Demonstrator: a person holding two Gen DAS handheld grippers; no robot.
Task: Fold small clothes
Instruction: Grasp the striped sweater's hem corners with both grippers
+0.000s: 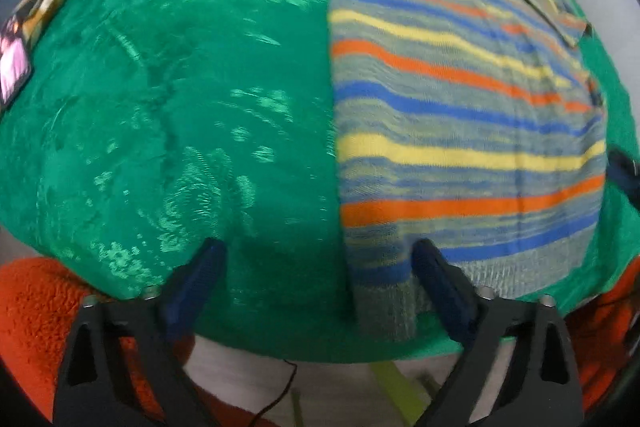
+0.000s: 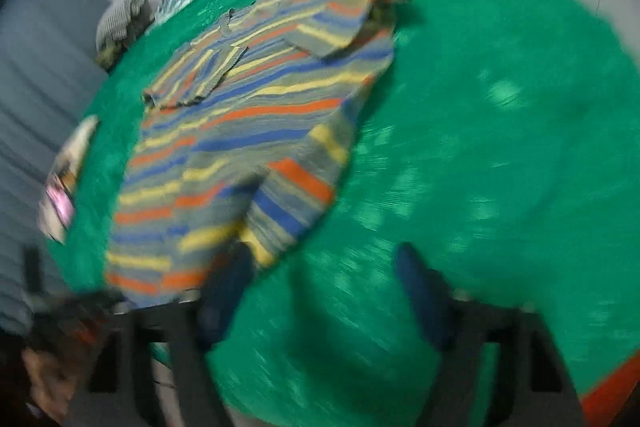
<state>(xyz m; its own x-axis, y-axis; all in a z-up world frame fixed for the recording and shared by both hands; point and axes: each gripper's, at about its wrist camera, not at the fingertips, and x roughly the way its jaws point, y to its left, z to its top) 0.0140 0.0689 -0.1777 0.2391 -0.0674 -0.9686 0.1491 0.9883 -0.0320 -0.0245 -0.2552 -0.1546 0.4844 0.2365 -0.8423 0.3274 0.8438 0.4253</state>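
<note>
Left gripper, seen through its own wrist camera, stands with its two blue fingers spread wide and nothing between them. It hangs low over the near edge of the green cloth, and the left border of the striped sweater runs forward from between the fingers, so the hem corner sits just ahead of the right-hand finger. My reading is that it is placed there to take that corner for the next fold. The sweater lies flat ahead and to the right: a grey-green knit with orange, yellow and blue bands, a ribbed hem nearest, and both sleeves already laid across its far part.

Right gripper, in its own blurred view, also has its fingers apart and holds nothing. The sweater lies ahead and to its left, its near hem corner ruffled up just before the left-hand finger, touching or nearly so; blur prevents certainty. Bare green cloth lies ahead and to the right. Probably this gripper is lined up on the opposite hem corner.
</note>
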